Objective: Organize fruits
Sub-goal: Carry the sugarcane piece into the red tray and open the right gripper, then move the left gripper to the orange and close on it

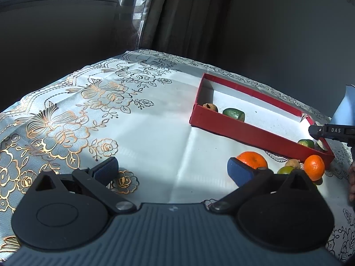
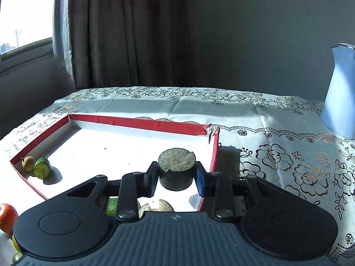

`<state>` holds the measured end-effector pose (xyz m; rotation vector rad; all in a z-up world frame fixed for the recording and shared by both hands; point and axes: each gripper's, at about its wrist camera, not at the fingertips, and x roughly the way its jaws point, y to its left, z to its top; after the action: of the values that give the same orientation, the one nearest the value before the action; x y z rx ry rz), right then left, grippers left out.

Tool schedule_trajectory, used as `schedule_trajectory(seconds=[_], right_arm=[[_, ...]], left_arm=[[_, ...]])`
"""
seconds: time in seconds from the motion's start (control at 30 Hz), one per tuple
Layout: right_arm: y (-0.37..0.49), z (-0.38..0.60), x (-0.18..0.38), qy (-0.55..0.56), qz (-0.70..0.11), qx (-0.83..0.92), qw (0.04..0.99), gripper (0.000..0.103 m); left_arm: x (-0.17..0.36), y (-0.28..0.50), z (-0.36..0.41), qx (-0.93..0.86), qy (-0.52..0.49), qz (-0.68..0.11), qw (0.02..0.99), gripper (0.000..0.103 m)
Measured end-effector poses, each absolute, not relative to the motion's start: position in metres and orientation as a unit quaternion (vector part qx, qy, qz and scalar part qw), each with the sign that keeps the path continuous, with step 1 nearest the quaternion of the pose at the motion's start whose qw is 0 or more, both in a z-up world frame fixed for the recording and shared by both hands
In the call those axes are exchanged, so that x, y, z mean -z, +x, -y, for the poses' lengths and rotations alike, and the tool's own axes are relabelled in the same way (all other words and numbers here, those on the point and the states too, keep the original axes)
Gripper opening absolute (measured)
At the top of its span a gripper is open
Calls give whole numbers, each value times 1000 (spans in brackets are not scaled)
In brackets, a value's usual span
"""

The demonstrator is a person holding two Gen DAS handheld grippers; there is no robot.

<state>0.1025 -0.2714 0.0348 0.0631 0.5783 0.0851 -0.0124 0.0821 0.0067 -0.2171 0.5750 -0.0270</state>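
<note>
Right hand-held gripper point(image 2: 176, 178) clamps cut dark fruit point(image 2: 176, 168) over red tray point(image 2: 142, 123).

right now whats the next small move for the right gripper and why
Probably lower the right gripper a little and open it. It is shut on a cut fruit piece that hangs over the white floor of the red box, where other pieces already lie.

Sunlit window point(image 2: 24, 15), brown curtain point(image 2: 124, 33), grey wall point(image 2: 255, 33), floral tablecloth point(image 1: 88, 110)

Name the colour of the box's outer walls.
Red walls on the box, white inside; clearest in the left wrist view.
</note>
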Motion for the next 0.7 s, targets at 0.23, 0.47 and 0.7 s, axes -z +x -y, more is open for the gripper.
schedule_trajectory(seconds=[0.23,0.47,0.7], right_arm=[[74,279,-40,55,-267,-42,961,58],[2,288,-39,20,-239,1,971,82],[-8,291,-18,9,-304,58,951,94]], left_arm=[[-6,-13,-83,14,-111,-281,953,103],[-8,-18,-79,28,-100,-264,959,103],[-10,-18,-72,38,-80,-264,961,103]])
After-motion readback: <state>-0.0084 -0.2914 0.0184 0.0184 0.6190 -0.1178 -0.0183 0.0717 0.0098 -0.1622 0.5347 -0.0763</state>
